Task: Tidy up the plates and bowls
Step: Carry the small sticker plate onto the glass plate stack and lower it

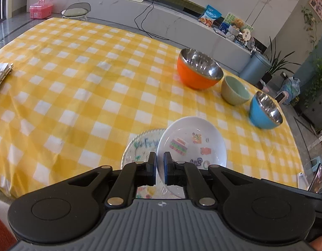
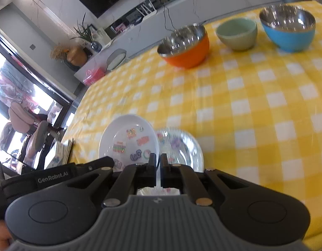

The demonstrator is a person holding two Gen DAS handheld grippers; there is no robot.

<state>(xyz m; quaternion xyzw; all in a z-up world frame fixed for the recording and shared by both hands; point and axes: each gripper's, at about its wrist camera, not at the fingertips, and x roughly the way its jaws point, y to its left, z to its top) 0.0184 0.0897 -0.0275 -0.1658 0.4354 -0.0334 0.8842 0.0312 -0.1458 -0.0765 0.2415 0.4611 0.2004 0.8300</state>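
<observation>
My left gripper [image 1: 160, 160] is shut on the rim of a white plate with colourful stickers [image 1: 192, 142], held tilted above the yellow checked tablecloth [image 1: 77, 87]. My right gripper [image 2: 158, 161] is shut on the rim of a patterned scalloped plate [image 2: 182, 148], which also shows in the left wrist view [image 1: 140, 146]. The sticker plate [image 2: 129, 140] sits just left of it, overlapping. An orange steel-lined bowl [image 1: 199, 72], a green ceramic bowl [image 1: 235, 91] and a blue steel-lined bowl [image 1: 265, 110] stand in a row at the far right of the table.
A stack of papers or a box [image 1: 0, 77] lies at the table's left edge. Behind the table runs a low white cabinet [image 1: 161, 14] with a router and snack bags. The table edge [image 1: 294, 146] drops off to the right.
</observation>
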